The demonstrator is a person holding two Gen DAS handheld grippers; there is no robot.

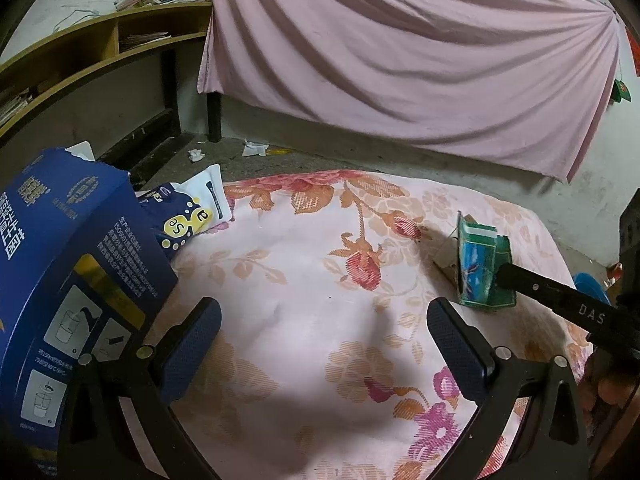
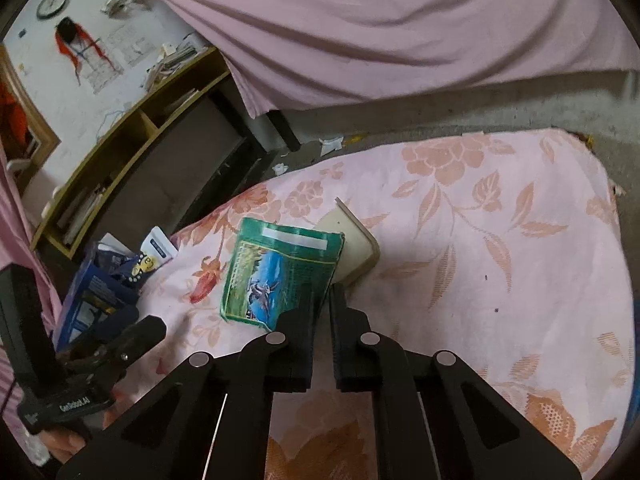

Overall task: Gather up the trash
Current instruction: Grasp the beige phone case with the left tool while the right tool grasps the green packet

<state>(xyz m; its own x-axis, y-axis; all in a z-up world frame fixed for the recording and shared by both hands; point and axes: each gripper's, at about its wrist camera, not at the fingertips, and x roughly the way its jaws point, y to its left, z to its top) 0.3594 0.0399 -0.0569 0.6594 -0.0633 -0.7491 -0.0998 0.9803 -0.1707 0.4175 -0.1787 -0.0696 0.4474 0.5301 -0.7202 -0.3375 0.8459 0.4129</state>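
Right gripper [image 2: 323, 300] is pointing steeply down over the bedspread [image 2: 500, 240], jaws pinched together on the near edge of the carton [image 2: 280, 272]. In the left wrist view the same carton [image 1: 482, 268] is sitting at the tip of the right gripper's black finger [image 1: 560, 300], which is reaching in from the right edge.

Carton is looking flattened and creased: green border, blue picture panel with a dark figure, white strip along the top. It is lying tilted on the bedspread, its far corner overlapping a beige flat piece [image 2: 356, 240], maybe cardboard or a lid, hard to tell. A bit of the person's hand [image 1: 612, 388] is showing under the right gripper's body.

Left gripper [image 1: 324, 344] is also angling down, jaws standing wide apart with nothing between them, only floral cloth below. It is hovering near the bedspread's left edge, well apart from the carton. From the right wrist view the left gripper [image 2: 132, 332] is sitting at lower left, fingers [image 2: 60, 444] of the holding hand visible beneath it.

Just left of the left gripper a blue box [image 1: 72, 264] is standing open, with a blue-and-white pouch [image 1: 192, 216] sticking out of it. Beyond the bedspread, paper scraps [image 1: 254, 148] are lying on the concrete floor [image 1: 320, 160]. Farther back a pink sheet [image 1: 400, 52] is hanging, with a wooden shelf [image 1: 100, 52] to its left.
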